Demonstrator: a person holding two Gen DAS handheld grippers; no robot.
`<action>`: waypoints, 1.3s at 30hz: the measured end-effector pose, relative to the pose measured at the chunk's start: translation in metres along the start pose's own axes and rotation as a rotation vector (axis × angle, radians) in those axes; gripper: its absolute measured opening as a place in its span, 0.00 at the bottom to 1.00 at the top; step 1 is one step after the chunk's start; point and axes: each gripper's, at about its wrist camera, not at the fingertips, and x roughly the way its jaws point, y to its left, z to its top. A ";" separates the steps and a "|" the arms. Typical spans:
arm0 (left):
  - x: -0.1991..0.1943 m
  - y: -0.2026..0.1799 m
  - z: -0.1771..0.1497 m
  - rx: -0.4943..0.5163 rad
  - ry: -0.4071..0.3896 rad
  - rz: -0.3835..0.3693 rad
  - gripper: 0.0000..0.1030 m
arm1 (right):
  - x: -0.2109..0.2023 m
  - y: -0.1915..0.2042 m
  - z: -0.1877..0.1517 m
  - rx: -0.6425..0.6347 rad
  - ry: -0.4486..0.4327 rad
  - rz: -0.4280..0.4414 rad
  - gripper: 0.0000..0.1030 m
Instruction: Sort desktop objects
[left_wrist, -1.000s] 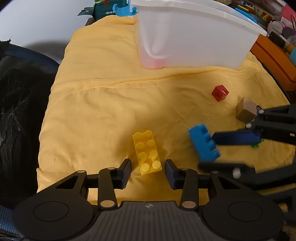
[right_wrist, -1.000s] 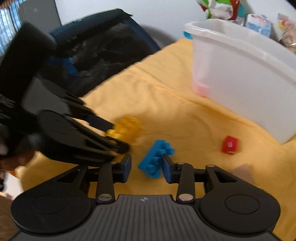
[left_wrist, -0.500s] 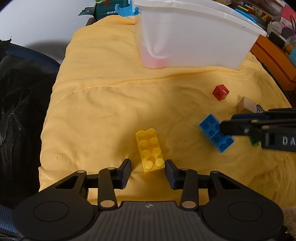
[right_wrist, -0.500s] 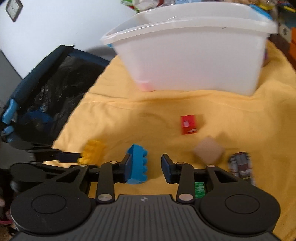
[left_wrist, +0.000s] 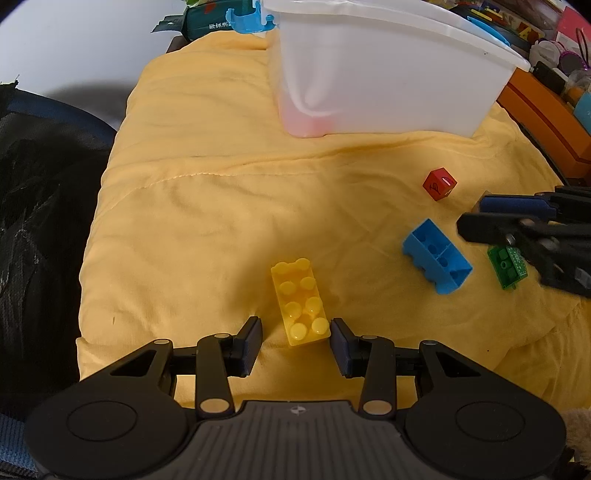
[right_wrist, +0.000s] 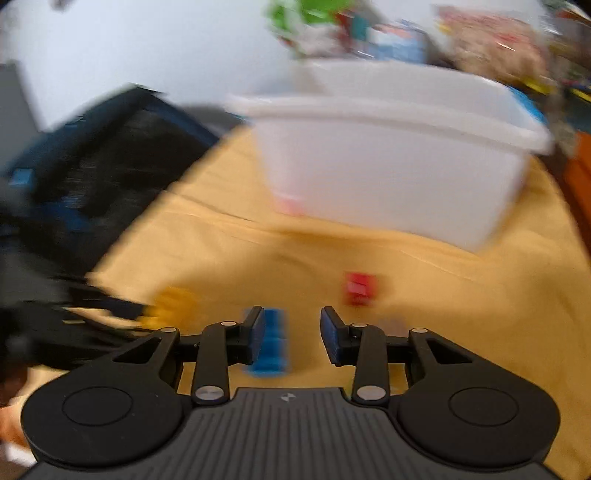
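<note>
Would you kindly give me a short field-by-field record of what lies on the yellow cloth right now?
surface: yellow cloth
bin: white plastic tub, at the far side
yellow brick: studs up, between the left gripper fingers, not pinched
blue brick: hollow side up, lying on the cloth
red cube: near the tub
green piece: beside the right gripper

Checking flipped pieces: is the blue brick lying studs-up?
No, the blue brick lies with its hollow underside facing up on the yellow cloth.

Yellow cloth (left_wrist: 207, 206) bears white bin (left_wrist: 388, 85), bricks, red cube (left_wrist: 439, 184).
</note>
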 end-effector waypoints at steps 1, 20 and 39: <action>0.000 0.000 0.000 0.000 0.000 0.000 0.43 | 0.001 0.006 0.000 -0.038 0.010 0.021 0.37; 0.000 -0.003 0.001 0.005 0.002 0.010 0.45 | 0.025 0.013 -0.012 -0.102 0.134 -0.070 0.04; 0.001 -0.007 0.002 0.004 0.004 0.019 0.47 | 0.022 -0.036 -0.013 0.344 0.117 0.108 0.29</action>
